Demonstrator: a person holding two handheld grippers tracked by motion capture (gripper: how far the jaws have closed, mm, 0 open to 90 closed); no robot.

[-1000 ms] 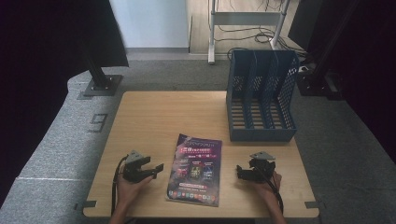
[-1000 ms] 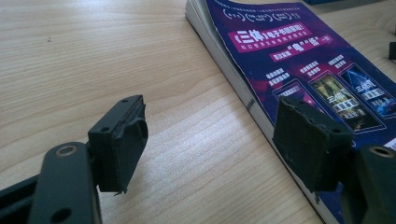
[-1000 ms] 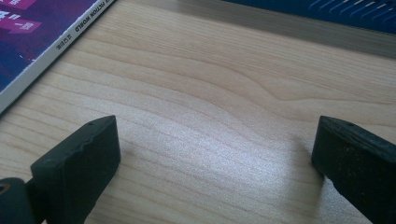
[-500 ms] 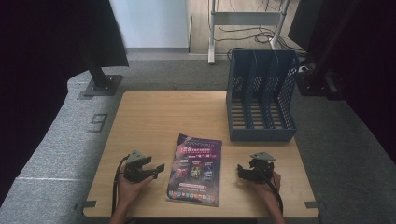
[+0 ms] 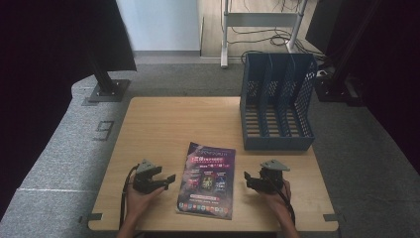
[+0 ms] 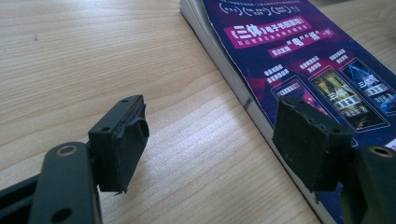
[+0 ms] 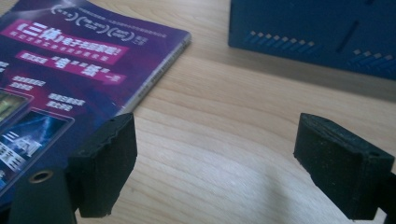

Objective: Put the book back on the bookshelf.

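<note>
A purple magazine (image 5: 208,180) lies flat near the front middle of the wooden table (image 5: 173,124). My left gripper (image 5: 167,180) rests open on the table just left of it, and its jaws straddle the magazine's (image 6: 299,60) left edge with nothing between them. My right gripper (image 5: 249,179) stands open on the table just right of the magazine (image 7: 60,70), jaws wide apart over bare wood. A blue file rack (image 5: 276,101) with several slots stands at the back right, and its base (image 7: 317,32) lies just ahead of the right gripper.
A metal stand's legs and cables (image 5: 262,29) are on the floor beyond the table. A dark post base (image 5: 106,89) sits on the grey floor at the left. Bare tabletop stretches behind the magazine and to the left.
</note>
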